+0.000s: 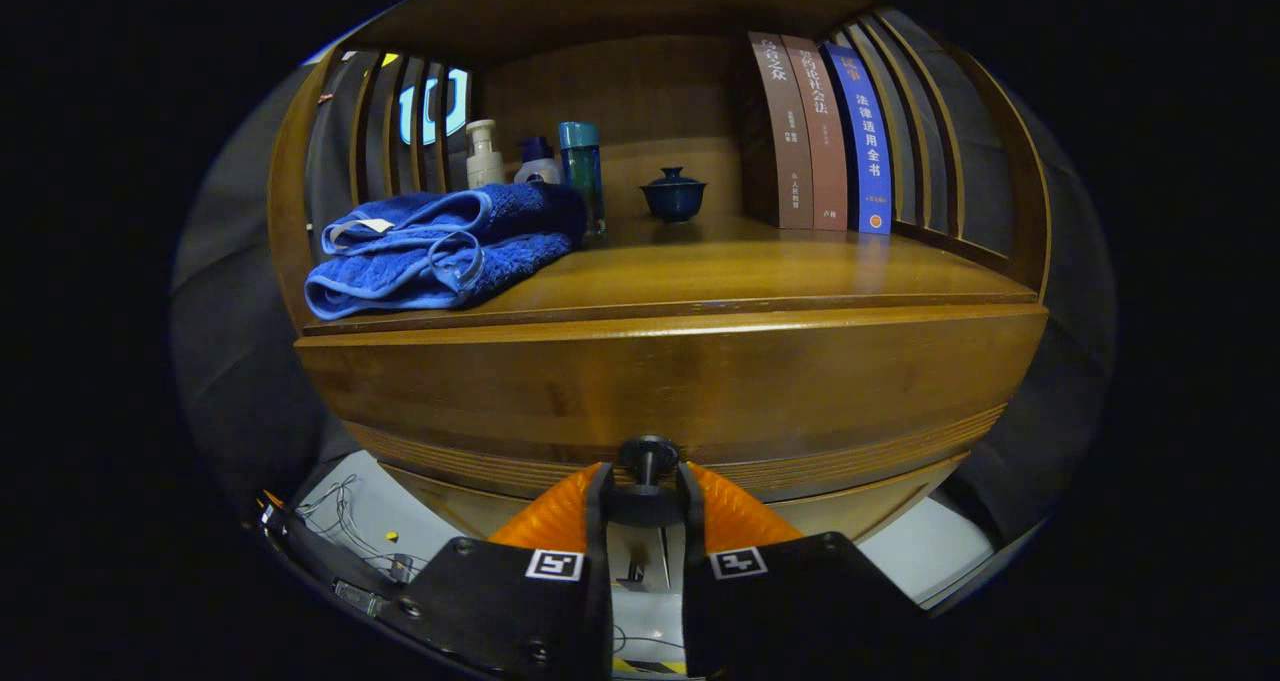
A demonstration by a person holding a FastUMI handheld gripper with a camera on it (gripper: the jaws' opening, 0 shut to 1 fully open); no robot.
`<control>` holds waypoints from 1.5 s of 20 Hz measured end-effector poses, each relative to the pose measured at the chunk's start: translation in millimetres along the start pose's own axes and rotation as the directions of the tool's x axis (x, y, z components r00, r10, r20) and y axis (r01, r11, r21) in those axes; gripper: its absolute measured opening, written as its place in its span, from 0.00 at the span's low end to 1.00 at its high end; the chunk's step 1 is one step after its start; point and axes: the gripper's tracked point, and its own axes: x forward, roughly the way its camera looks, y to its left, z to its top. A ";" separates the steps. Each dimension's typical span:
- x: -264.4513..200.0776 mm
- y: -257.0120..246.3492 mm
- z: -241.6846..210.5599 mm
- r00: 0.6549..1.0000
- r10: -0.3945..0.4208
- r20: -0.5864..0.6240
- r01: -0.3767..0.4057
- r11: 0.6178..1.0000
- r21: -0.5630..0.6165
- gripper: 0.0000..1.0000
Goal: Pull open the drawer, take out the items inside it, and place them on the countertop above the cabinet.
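- The gripper (646, 489) sits low against the front of a brown wooden cabinet (670, 381), its two fingers (598, 501) drawn narrow and pressing from either side on the small dark round drawer knob (647, 453).
- The knob stands out from the wooden drawer front (560, 401), a broad curved panel just under the countertop edge; the drawer looks shut or barely moved, and its inside cannot be seen, so what it holds cannot be told.
- Above the drawer lies the polished wooden countertop (780, 271), forming the floor of an open shelf with slatted wooden sides and a wooden back.
- On the countertop's left part rests a folded blue terry towel (440, 251) with a lighter blue hem and a small white tag, reaching to the front edge.
- Just behind the towel stand three bottles close together: a cream pump bottle (484, 154), a small white bottle with a dark blue cap (537, 164), and a tall teal see-through bottle (582, 171) touching the towel's far end.
- Near the middle at the back sits a small dark blue lidded ceramic cup (673, 195), lid on, contents hidden.
- To its right, three upright books lean together: two brown books (800, 131) and one blue book (865, 141), against the right slats.
- Below the cabinet, a pale floor with thin loose wires (335, 506) shows left of the fingers.
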 end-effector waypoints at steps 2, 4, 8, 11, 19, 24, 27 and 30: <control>-0.3 0.5 0.2 1.000 -0.008 -0.005 0.008 1.000 -0.005 0.31; -2.4 0.8 -1.2 1.000 -0.012 -0.016 0.012 1.000 -0.008 0.31; -17.1 1.8 -8.0 0.999 -0.014 -0.046 0.013 1.000 -0.028 0.31; -35.8 2.7 -16.8 0.998 -0.021 -0.063 0.018 0.999 -0.040 0.31; -92.0 6.6 -43.3 0.994 -0.037 -0.106 0.033 0.999 -0.041 0.31; -122.0 7.7 -58.4 0.990 -0.043 -0.131 0.037 0.998 -0.049 0.31; -136.6 8.9 -65.4 0.989 -0.049 -0.142 0.042 0.998 -0.052 0.31; -149.5 11.0 -72.7 0.987 -0.040 -0.158 0.034 0.999 -0.039 0.31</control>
